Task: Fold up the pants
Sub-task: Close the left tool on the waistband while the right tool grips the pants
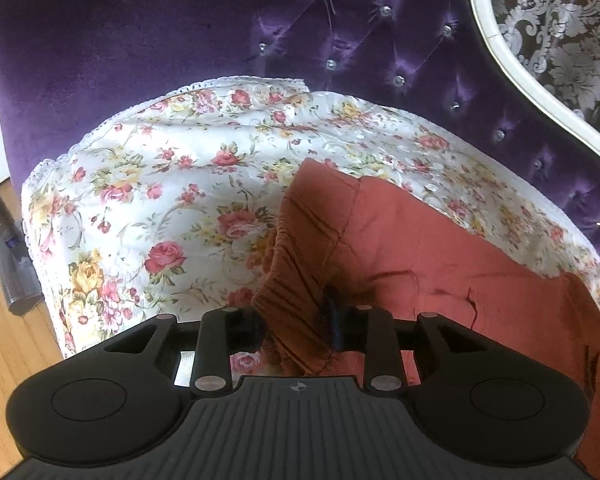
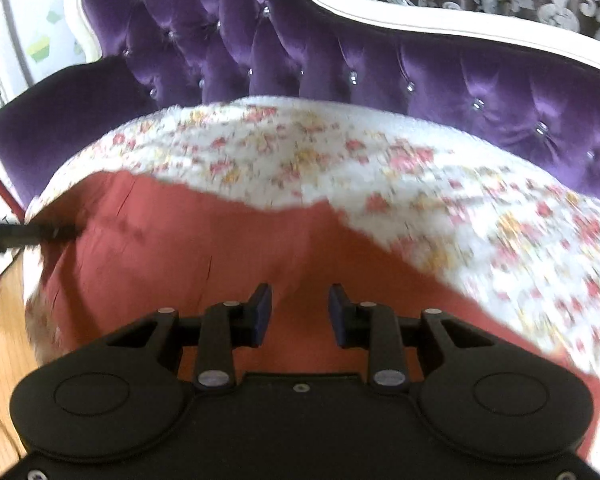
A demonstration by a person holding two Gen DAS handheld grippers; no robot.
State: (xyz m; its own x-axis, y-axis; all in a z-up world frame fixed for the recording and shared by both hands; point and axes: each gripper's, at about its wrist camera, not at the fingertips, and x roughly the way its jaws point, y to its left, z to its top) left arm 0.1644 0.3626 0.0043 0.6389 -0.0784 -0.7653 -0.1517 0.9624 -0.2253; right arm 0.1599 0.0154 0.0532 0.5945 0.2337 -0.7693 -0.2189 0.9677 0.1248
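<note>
Rust-red pants (image 1: 440, 248) lie on a floral cover (image 1: 172, 184) over a purple sofa seat. In the left wrist view my left gripper (image 1: 300, 320) has its jaws around the gathered elastic waistband (image 1: 296, 280), which bunches up between the fingers; the fingertips are mostly hidden by cloth. In the right wrist view the pants (image 2: 188, 248) spread flat below my right gripper (image 2: 299, 312), whose dark blue pads (image 2: 262, 308) stand apart with nothing between them, just above the cloth. The left gripper's tip (image 2: 56, 232) shows at the left edge, on the pants' corner.
The tufted purple sofa back (image 1: 340, 32) with a white frame (image 2: 380, 8) rises behind the seat. A purple armrest (image 1: 80, 60) stands at the left. Wooden floor (image 1: 4, 320) and a vacuum head (image 1: 16, 272) lie left of the seat.
</note>
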